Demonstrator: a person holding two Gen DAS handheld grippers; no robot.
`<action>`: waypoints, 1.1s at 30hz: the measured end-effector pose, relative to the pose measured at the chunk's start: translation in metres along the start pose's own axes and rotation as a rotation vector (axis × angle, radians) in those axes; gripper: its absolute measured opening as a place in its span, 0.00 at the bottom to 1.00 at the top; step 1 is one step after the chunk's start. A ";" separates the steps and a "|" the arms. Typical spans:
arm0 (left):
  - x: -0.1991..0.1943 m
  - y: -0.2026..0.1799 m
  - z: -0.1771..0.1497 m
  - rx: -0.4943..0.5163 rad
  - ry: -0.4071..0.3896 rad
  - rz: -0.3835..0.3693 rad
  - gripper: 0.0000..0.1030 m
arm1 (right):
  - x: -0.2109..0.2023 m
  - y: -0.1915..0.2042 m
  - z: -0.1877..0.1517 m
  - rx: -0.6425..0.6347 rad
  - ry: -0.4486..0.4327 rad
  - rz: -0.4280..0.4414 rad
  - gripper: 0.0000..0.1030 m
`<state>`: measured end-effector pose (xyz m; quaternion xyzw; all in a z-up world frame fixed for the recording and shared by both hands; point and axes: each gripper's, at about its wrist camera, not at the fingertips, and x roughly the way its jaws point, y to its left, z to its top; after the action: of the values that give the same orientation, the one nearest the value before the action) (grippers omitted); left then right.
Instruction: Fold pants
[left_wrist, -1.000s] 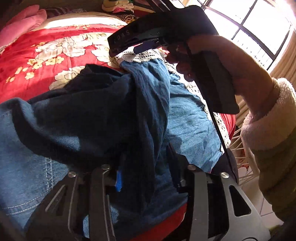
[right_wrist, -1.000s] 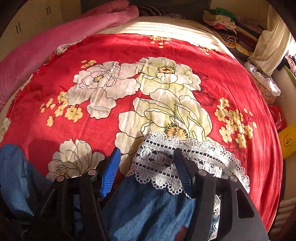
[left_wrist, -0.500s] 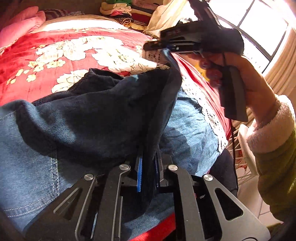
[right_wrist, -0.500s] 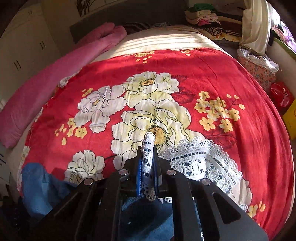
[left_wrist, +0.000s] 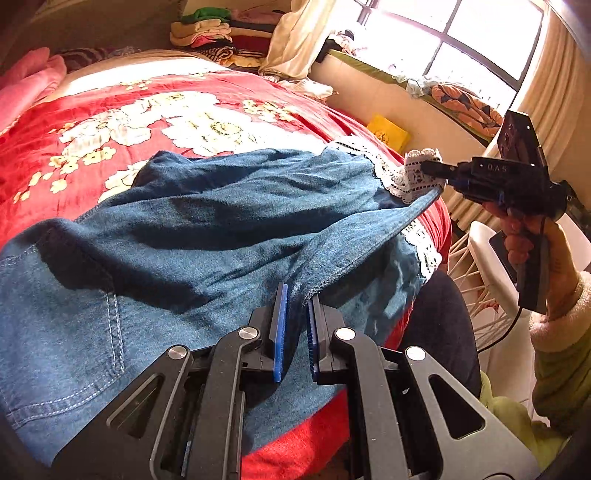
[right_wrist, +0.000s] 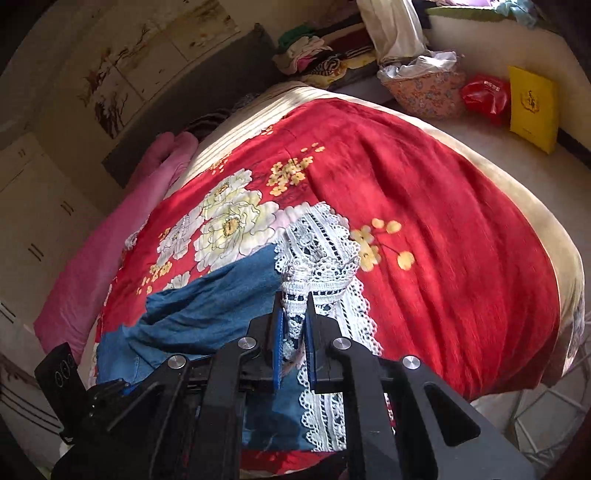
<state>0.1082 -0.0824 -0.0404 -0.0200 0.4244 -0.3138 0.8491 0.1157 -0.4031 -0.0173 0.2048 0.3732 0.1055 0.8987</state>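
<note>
Pants (left_wrist: 207, 236): blue denim, spread across the red floral blanket (left_wrist: 110, 110), one leg pulled taut between both tools.
Left gripper (left_wrist: 294, 325): pressed together on a denim edge.
Right gripper (right_wrist: 293, 332): pinched on the white lace hem (right_wrist: 314, 266), held above the blanket's edge.
Person's hand (left_wrist: 524, 236): wrapped round the right tool's handle.

We count one pair of denim pants (left_wrist: 207, 236) with two lace-trimmed leg hems, spread over one red floral blanket (right_wrist: 443, 229) on one bed. We see two grippers, the left gripper (left_wrist: 295, 325) and the right gripper (right_wrist: 293, 332), one pink quilt (right_wrist: 122, 236), one yellow packet (right_wrist: 532, 107), one red bag (right_wrist: 484, 96) and one heap of folded clothes (left_wrist: 218, 33).
</note>
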 end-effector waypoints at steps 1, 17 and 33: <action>-0.001 -0.002 -0.003 0.012 0.006 -0.003 0.04 | 0.000 -0.006 -0.009 0.014 0.007 -0.003 0.09; -0.032 -0.001 -0.020 0.090 0.006 0.083 0.04 | 0.001 -0.027 -0.055 0.133 0.111 0.112 0.09; -0.005 -0.022 -0.024 0.221 0.041 0.114 0.30 | 0.000 -0.041 -0.063 0.186 0.126 0.103 0.31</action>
<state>0.0775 -0.0918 -0.0459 0.1043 0.4048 -0.3104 0.8538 0.0727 -0.4220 -0.0758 0.2989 0.4261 0.1290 0.8440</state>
